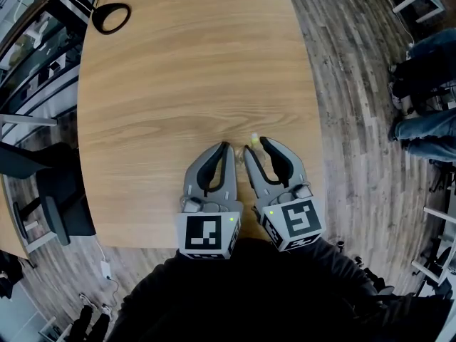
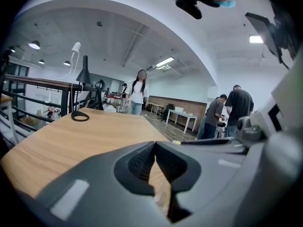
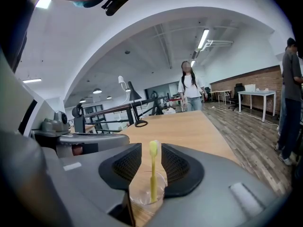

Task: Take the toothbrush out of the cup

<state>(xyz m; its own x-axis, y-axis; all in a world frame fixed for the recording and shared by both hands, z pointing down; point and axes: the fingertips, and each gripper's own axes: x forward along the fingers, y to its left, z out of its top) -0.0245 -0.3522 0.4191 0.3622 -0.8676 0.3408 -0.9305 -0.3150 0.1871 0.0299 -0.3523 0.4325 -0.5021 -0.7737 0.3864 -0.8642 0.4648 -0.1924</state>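
Jaws of right gripper [image 1: 256, 148] stand apart, flanking upright yellow plastic toothbrush [image 3: 153, 171] in clear plastic cup [image 3: 142, 196] on wooden tabletop [image 1: 185, 63]; left gripper [image 1: 226, 148], jaws together, waits beside, empty.

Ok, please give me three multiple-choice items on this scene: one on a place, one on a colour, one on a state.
1. Where is the toothbrush?
A upright in the clear cup
B lying flat beside it
C hanging in the air

2. Its colour?
A blue
B yellow
C red

3. The left gripper is:
A wide open
B shut on the cup
C shut, empty

Key: A, it stands in the cup between the right gripper's open jaws; B, plainly yellow; C, its jaw tips meet on nothing.
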